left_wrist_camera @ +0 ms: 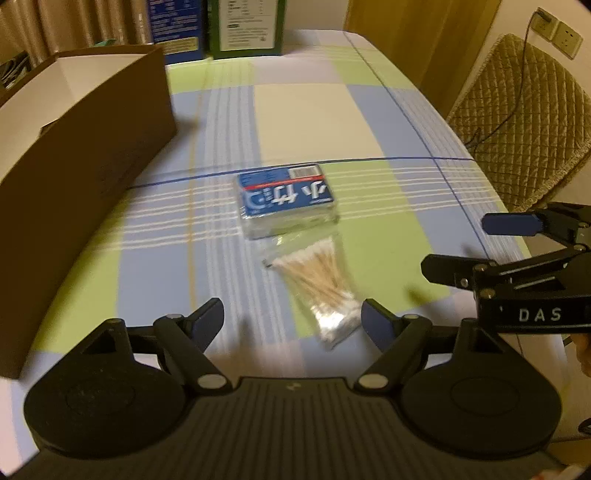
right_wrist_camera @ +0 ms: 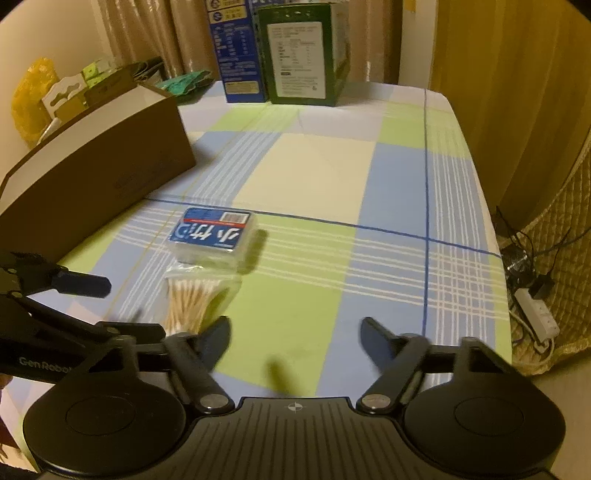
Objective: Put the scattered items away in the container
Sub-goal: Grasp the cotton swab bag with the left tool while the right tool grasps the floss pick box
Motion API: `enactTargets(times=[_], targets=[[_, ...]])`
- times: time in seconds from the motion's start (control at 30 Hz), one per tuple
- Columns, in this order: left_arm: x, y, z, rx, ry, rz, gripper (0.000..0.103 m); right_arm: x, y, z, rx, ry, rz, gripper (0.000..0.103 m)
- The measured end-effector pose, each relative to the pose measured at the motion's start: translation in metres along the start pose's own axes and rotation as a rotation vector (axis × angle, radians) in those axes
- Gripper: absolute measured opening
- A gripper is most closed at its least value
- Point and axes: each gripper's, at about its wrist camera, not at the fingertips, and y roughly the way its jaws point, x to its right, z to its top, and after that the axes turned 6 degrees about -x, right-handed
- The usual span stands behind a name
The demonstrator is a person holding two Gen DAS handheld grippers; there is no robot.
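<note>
Only rightward — power strip (right_wrist_camera: 537, 314) visible.

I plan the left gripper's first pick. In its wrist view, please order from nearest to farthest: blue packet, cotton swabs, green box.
1. Cotton swabs, just ahead, slightly right.
2. Blue packet, behind the swabs.
3. Green box, far table edge.

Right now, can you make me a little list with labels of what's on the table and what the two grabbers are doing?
table: checked cloth
container: brown box, at the left
scattered items: blue-labelled clear box; bag of cotton swabs right next to it
left gripper: open, over the swab bag, not gripping
right gripper: open, nothing between its fingers
at the back: blue carton, green carton
</note>
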Motion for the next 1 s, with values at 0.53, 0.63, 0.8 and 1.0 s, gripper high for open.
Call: enactTargets(times=[0.53, 0.63, 0.8, 1.0], targets=[[0.017, 0.045, 0.02, -0.058, 0.041, 0.02, 0.041, 0.023, 0.021, 0.0, -0.049, 0.051, 0.056, 0.029], [0.018, 0.044, 0.014, -0.043, 0.082, 0.053, 0.03, 0.021, 0.023, 0.0, -0.052, 0.04, 0.072, 0.029], [-0.003, 0.035, 0.001, -0.036, 0.038, 0.087, 0.024, 0.011, 0.028, 0.003, -0.053, 0.012, 0.096, 0.029], [-0.052, 0.023, -0.011, -0.033, -0.106, 0.157, 0.023, -0.008, 0.037, 0.016, -0.047, -0.028, 0.123, 0.03]])
